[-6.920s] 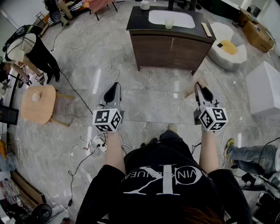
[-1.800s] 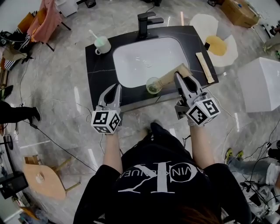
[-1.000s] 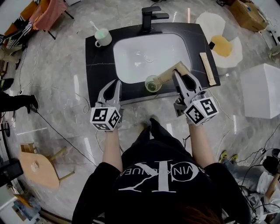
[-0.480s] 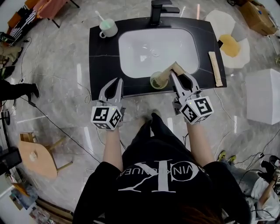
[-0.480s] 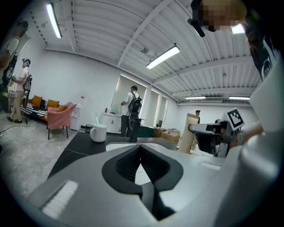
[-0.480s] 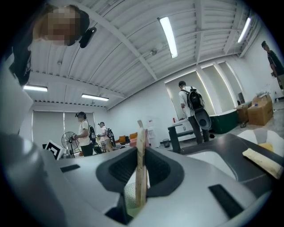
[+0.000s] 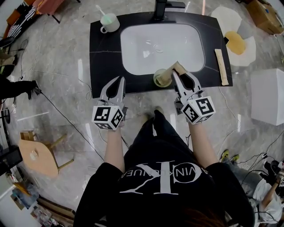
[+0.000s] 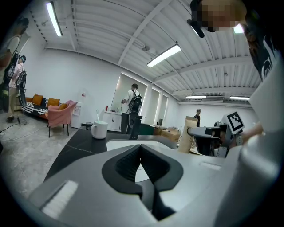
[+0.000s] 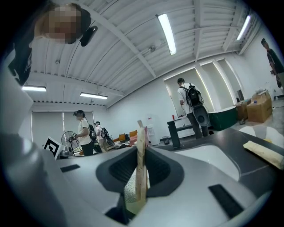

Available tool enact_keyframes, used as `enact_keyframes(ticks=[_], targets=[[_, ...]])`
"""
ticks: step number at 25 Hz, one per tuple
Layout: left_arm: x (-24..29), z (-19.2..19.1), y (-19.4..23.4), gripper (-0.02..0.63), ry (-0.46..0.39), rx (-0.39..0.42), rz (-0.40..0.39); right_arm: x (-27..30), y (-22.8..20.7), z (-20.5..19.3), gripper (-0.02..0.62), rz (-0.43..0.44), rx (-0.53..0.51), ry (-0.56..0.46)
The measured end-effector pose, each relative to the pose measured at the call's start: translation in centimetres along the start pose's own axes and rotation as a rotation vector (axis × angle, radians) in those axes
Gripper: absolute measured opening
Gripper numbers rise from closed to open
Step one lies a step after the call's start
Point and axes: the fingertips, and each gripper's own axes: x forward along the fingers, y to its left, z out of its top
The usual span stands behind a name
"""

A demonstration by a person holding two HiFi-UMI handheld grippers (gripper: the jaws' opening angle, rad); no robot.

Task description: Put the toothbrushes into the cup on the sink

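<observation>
The left grey two-jaw gripper (image 7: 116, 83) hangs at the black countertop's (image 7: 100, 57) front edge, jaws closed together and empty. The right grey gripper (image 7: 181, 76) clamps a tan paper-wrapped toothbrush (image 7: 172, 72). Its long axis slants from upper right down-left, lower end at the mouth of the clear greenish glass cup (image 7: 159, 80) by the white basin's (image 7: 177, 48) front rim. Farther, upper left, a white mug (image 7: 109, 22) holds a pale toothbrush (image 7: 101, 11). At the right, a second tan packet (image 7: 221, 66) lies lengthwise.

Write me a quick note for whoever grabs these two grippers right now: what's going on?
Left gripper: shut, empty, over the black counter's front edge.
Right gripper: shut on a tan packaged toothbrush, tilted, lower end at the glass cup's mouth.
Second packaged toothbrush: lying on the counter, right of the basin.
Done: nothing released yet.
Left: drop this one in, then fetch the second.
</observation>
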Motion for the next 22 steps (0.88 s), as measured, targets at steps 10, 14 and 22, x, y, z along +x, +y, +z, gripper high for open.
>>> enact_keyframes(ticks=[10, 14, 22], targets=[[-0.3, -0.5, -0.2, 0.012, 0.012, -0.003, 0.002, 0.2, 0.1, -1.0, 0.066, 0.012, 0.006, 0.01], [-0.4, -0.7, -0.2, 0.012, 0.014, -0.007, 0.005, 0.3, -0.1, -1.3, 0.066, 0.009, 0.004, 0.022], [-0.5, -0.8, -0.4, 0.012, 0.013, -0.01, 0.006, 0.4, -0.3, -1.4, 0.073, 0.014, 0.008, 0.033]])
